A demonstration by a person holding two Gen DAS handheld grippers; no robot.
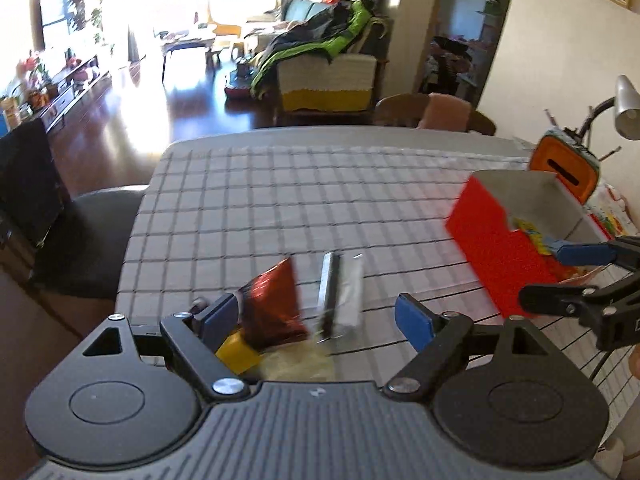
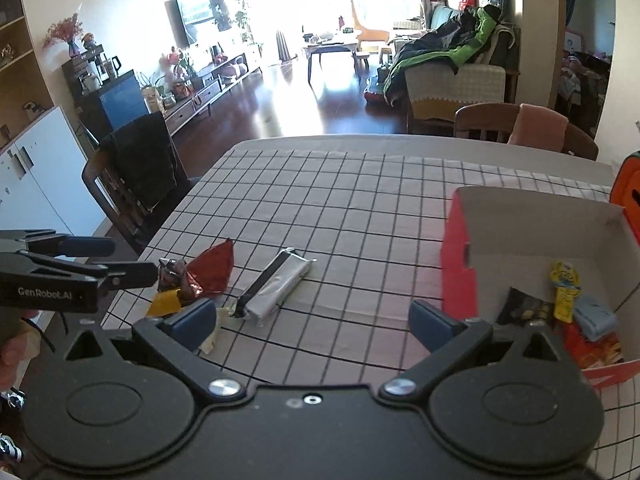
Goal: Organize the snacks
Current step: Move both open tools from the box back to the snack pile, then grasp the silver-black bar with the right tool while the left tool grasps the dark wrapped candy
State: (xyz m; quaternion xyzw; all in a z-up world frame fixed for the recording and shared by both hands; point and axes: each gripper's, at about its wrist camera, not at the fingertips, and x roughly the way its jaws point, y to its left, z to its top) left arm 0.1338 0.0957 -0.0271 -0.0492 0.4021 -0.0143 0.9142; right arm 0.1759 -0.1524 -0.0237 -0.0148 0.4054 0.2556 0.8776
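Loose snacks lie on the checked tablecloth [image 2: 360, 208]: a red foil packet [image 1: 272, 304] [image 2: 212, 272], a silver bar [image 1: 340, 292] [image 2: 276, 284], a yellow packet [image 1: 236, 350] [image 2: 164, 304], a brown wrapper [image 2: 172, 276] and a pale wrapper [image 1: 296, 364]. My left gripper [image 1: 316, 320] [image 2: 116, 260] hovers open over this pile, and its pads press on nothing. To the right stands a red box [image 1: 504, 248] [image 2: 540, 236] holding several snacks, among them a yellow packet [image 2: 566, 288]. My right gripper [image 2: 316, 322] [image 1: 560, 276] is open and empty by the box's near left corner.
An orange container [image 1: 564, 172] and a desk lamp [image 1: 626, 108] stand behind the box at the table's right edge. A dark chair [image 2: 140, 172] stands at the table's left side, a wooden chair [image 2: 520, 124] at the far side. The table's near edge is hidden by the grippers.
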